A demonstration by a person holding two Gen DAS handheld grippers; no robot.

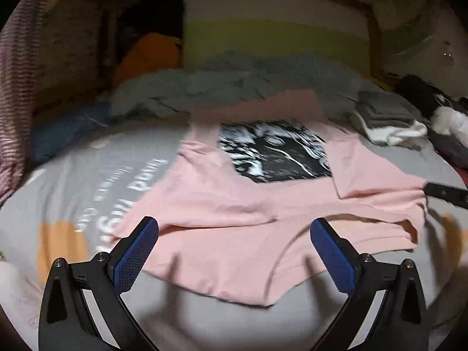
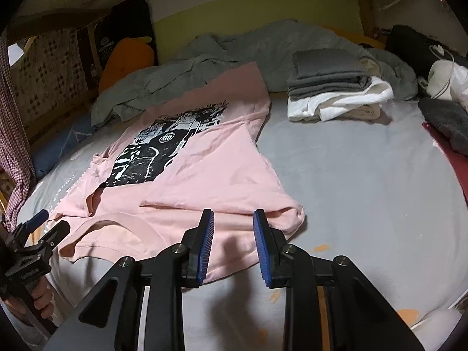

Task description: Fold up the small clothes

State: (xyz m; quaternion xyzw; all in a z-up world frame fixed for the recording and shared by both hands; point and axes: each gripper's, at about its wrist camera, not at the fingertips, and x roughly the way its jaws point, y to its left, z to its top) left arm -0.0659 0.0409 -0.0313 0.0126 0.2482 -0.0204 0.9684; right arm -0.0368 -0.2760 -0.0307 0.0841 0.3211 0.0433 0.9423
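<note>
A pink T-shirt (image 2: 204, 175) with a black-and-white print lies partly folded on a grey bed sheet (image 2: 351, 175), toward the bed's left half and reaching its near edge, one side already turned in over the print. The left claw (image 1: 234, 251) hangs low over the shirt's near hem, tilted downward, its blue pads spread as wide as they go and gripping nothing; in the right wrist view it shows at the sheet's left edge, a person's hand (image 2: 41, 295) wrapped around its handle. The right claw (image 2: 234, 242) points down at the shirt's near right corner, its jaws narrowly parted, and no cloth is pinched between them. A stack of folded grey and white clothes (image 2: 336, 93) sits toward the far right of the bed, beside a rumpled grey blanket (image 2: 234, 49) along the far edge.
</note>
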